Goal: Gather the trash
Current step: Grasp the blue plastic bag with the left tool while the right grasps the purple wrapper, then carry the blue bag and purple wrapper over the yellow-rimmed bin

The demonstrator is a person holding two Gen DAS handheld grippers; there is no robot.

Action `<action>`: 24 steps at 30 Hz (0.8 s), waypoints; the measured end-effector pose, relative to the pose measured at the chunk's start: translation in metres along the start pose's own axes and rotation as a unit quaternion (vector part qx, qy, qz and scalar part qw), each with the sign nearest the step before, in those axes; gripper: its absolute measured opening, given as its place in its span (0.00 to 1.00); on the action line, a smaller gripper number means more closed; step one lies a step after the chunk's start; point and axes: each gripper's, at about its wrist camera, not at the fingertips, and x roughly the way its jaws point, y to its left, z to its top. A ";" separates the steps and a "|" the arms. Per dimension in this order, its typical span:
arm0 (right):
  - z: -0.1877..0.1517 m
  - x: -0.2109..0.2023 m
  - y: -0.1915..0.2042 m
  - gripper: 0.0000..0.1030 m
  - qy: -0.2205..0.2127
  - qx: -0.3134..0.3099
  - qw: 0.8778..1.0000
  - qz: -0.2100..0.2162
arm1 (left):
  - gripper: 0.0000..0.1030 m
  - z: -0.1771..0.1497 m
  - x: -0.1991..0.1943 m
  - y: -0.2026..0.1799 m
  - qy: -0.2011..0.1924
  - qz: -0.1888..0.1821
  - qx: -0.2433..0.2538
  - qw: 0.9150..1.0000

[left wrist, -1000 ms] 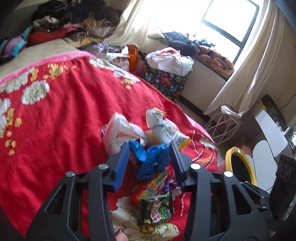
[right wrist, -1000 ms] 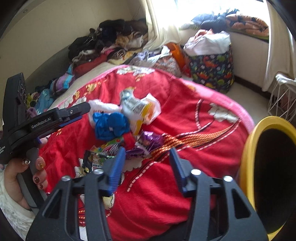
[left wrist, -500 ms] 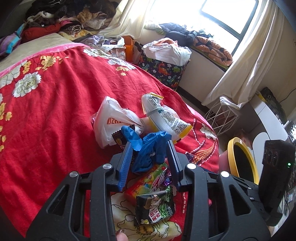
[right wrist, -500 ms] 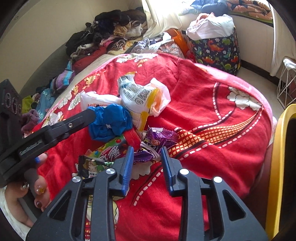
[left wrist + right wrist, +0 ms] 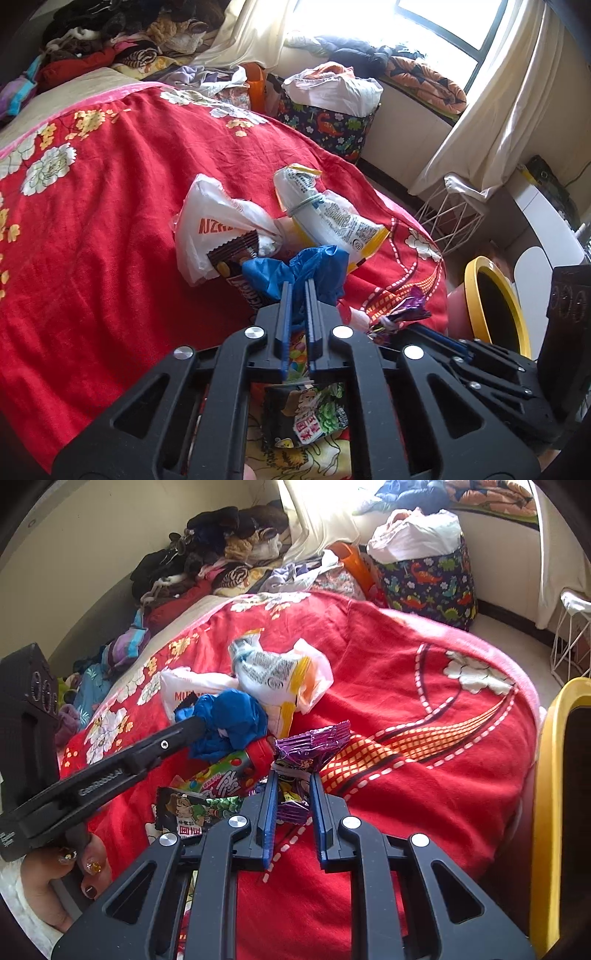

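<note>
Trash lies heaped on a red flowered bedspread point(image 5: 110, 229). My left gripper point(image 5: 298, 286) is shut on a crumpled blue plastic piece point(image 5: 295, 267); in the right wrist view the blue plastic piece point(image 5: 232, 720) bunches at the left gripper point(image 5: 197, 723). My right gripper point(image 5: 294, 778) is closing its jaws on a purple foil wrapper point(image 5: 314, 740), whose lower end fills the gap between the pads. Around them lie a white plastic bag point(image 5: 207, 225), a white-and-yellow packet point(image 5: 332, 218), a brown chocolate wrapper point(image 5: 232, 260), a colourful candy packet point(image 5: 221, 775) and a black cartoon snack packet point(image 5: 306, 417).
A yellow-rimmed bin point(image 5: 546, 812) stands just off the bed's right edge. Beyond the bed are a dinosaur-print basket point(image 5: 332, 122) full of laundry, a white wire stand point(image 5: 454, 218) and curtains. Piled clothes point(image 5: 221, 542) line the far wall. A hand point(image 5: 48, 882) holds the left gripper.
The left jaws closed on the blue plastic as that gripper sank toward the heap. The right jaws narrowed from wide apart onto the purple wrapper.
</note>
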 end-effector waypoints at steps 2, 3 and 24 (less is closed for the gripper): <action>0.001 -0.006 -0.001 0.16 -0.007 -0.003 1.000 -0.002 | 0.01 0.001 -0.004 -0.003 -0.008 -0.003 0.004 1.000; 0.001 -0.009 0.000 0.16 -0.010 -0.005 1.000 -0.002 | 0.01 0.002 -0.007 -0.004 -0.012 -0.006 0.005 1.000; 0.009 -0.067 -0.008 0.16 -0.077 -0.003 0.997 -0.010 | 0.00 0.023 -0.046 -0.044 -0.066 -0.054 0.020 0.996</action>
